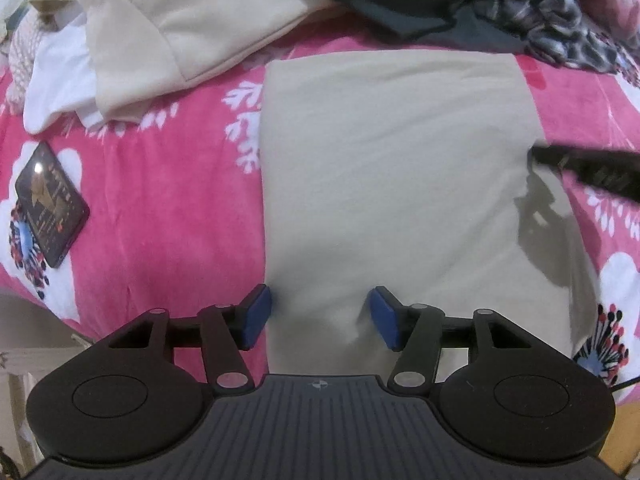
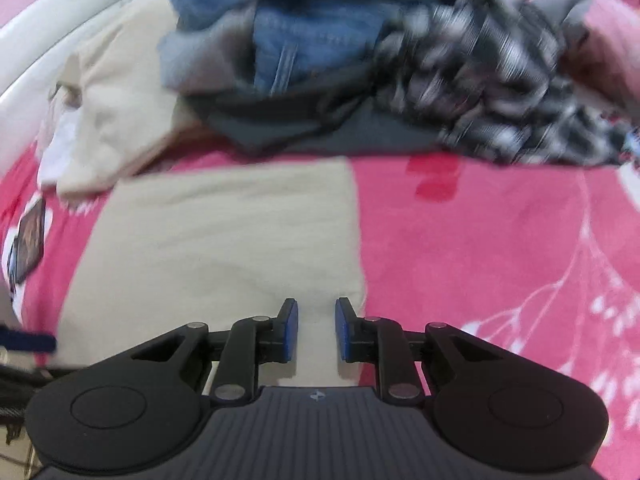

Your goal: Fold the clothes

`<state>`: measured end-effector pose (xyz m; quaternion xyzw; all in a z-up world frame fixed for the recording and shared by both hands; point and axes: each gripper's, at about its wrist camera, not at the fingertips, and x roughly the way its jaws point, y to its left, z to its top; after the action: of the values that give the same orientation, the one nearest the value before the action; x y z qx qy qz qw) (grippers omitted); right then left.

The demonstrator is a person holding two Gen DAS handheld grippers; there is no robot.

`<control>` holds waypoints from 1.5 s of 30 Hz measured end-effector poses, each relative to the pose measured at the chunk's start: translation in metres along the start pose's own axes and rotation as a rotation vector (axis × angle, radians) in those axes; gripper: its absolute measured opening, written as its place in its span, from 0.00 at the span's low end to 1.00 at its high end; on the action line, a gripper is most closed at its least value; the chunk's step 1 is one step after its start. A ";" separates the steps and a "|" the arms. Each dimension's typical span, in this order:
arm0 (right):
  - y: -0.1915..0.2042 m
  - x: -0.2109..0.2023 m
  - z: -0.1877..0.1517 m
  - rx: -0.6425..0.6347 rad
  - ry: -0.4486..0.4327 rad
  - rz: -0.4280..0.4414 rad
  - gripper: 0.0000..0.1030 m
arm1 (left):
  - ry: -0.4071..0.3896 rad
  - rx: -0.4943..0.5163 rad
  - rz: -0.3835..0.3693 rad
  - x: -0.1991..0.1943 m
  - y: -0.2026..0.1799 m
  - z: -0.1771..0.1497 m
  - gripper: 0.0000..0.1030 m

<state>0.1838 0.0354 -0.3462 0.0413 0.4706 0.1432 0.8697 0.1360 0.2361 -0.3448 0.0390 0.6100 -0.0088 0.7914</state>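
A bed under a pink floral blanket [image 1: 168,200] carries the laundry. Along its far side lies an unfolded heap: a cream garment [image 1: 192,28] over something white at the left, then blue denim [image 2: 304,28], a dark grey piece [image 2: 320,128] and a black-and-white patterned cloth [image 2: 500,92] to the right; the right wrist view is blurred here.

In front of the heap, a beige garment [image 1: 392,168] lies flat on the blanket, folded into a tall rectangle.

The left tongs [image 1: 320,316] hang over the garment's near left edge, blue pads spread apart with only the flat cloth showing in the gap; nothing is pinched. The right tongs [image 2: 317,330] sit above the garment's near right corner, pads parted by a narrower gap, gripping nothing. From the left wrist view, the right tongs enter as a dark blurred shape at the garment's right edge.

A dark phone [image 1: 50,204] rests on the blanket, well left of the folded garment.
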 end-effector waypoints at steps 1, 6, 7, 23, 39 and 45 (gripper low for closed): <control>0.000 -0.003 0.005 0.015 -0.029 0.019 0.22 | 0.002 0.004 0.002 0.001 -0.002 -0.001 0.57; 0.001 0.026 0.028 0.009 -0.045 0.021 0.22 | 0.003 0.019 0.004 0.002 -0.004 0.000 0.60; 0.000 0.038 0.029 0.012 -0.022 0.011 0.19 | 0.001 0.021 0.005 0.002 -0.004 0.000 0.60; 0.011 0.067 0.040 0.026 0.005 -0.013 0.16 | 0.028 0.018 0.025 0.005 -0.005 0.005 0.64; 0.009 0.065 0.040 0.025 0.011 0.011 0.16 | 0.039 0.027 0.040 0.005 -0.007 0.007 0.65; 0.007 0.065 0.043 0.032 0.006 0.015 0.17 | 0.027 0.014 0.031 0.004 -0.006 0.009 0.65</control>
<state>0.2513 0.0638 -0.3736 0.0585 0.4749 0.1424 0.8664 0.1450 0.2300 -0.3471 0.0540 0.6198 -0.0002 0.7829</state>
